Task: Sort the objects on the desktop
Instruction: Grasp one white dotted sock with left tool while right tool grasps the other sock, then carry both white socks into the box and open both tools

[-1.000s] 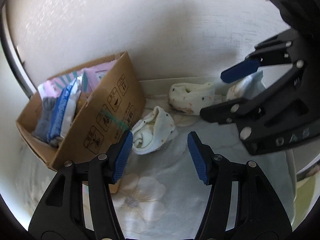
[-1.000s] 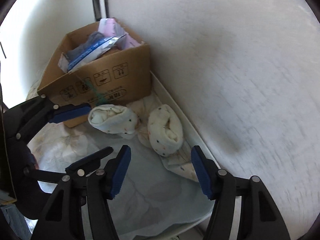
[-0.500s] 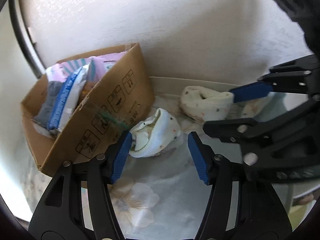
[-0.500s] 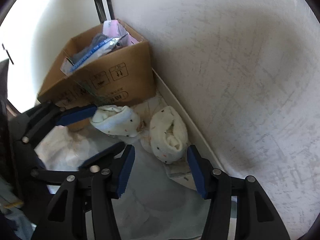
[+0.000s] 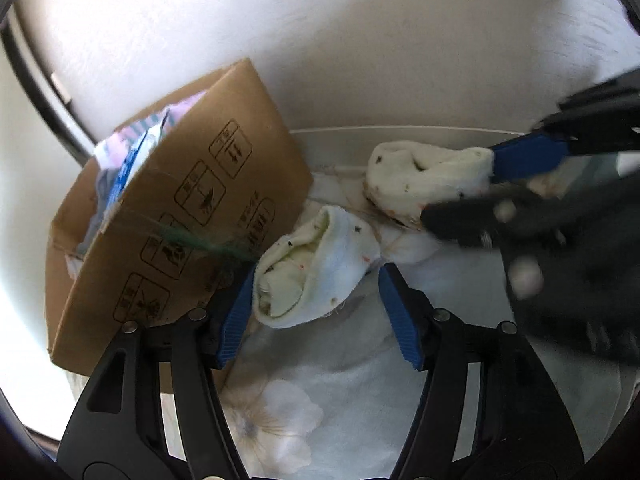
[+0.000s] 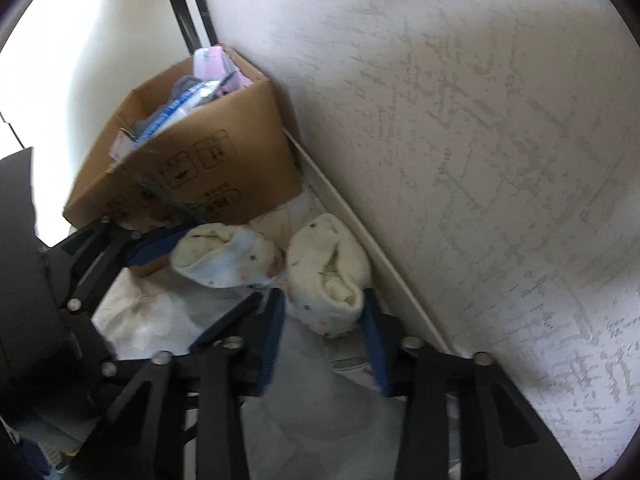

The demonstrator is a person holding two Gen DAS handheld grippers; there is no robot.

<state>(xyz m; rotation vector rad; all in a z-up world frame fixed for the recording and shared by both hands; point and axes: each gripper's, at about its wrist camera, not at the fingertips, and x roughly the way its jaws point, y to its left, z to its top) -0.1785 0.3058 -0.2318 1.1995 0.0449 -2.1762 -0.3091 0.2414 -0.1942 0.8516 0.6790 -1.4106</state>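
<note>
Two rolled socks on a flowered cloth (image 5: 280, 420), tucked in the corner btwn a cardboard box (image 5: 192, 216) and the wall (image 6: 460, 140). Left cam gives the near sock (image 5: 316, 272) head-on: it lies just past the left gripper (image 5: 318, 312), whose blue pads sit either side of it w/ daylight on the right side, left pad close to the roll's open end; jaws roughly half spread and just been easing wider, not pinching. Same cam catches the right gripper (image 5: 486, 190) from the side, blurred, one blue pad against the far sock (image 5: 420, 184). Right cam shows what the left can't: both its pads flanking the far sock (image 6: 328, 276), jaws just been closing in, pads at the fabric on each side, so a grip on that roll as far as I can tell, tho motion blur smears the edges. Right cam also sees down into the box: packets, blue and pink wrappers (image 6: 200, 88) piled inside, plus a dark window frame (image 6: 184, 8) behind. Obstacles: box wall sits right against the near sock's left, and a white ledge (image 6: 380, 264) along the wall hems the far sock in. Near sock's long axis runs diagonal, open cuff end toward the box and the left gripper; far sock, seen from the right cam, lies lengthwise along the ledge, opening facing its gripper.
</note>
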